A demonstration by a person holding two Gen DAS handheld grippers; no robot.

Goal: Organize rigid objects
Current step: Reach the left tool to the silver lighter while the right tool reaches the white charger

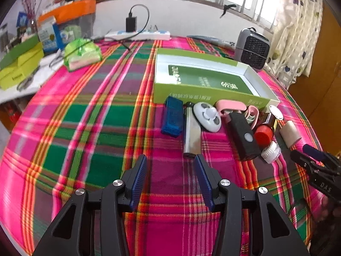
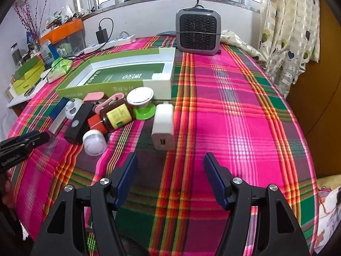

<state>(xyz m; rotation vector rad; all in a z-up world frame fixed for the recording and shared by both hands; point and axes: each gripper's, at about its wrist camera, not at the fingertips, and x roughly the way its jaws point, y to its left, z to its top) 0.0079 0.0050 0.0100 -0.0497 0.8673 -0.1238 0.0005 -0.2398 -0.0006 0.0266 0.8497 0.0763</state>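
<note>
A shallow green and white box lies open on the plaid cloth. In front of it sit small items: a blue case, a silver flat tool, a round white gadget, a black light, a red-capped brown jar, a small white jar and a white charger. My left gripper stands open just short of the silver tool. My right gripper is open just before the charger. Both hold nothing.
A grey fan heater stands at the table's far edge, with a power strip and charger cable beside it. A green bag and boxes clutter the left side table. Curtains hang to the right.
</note>
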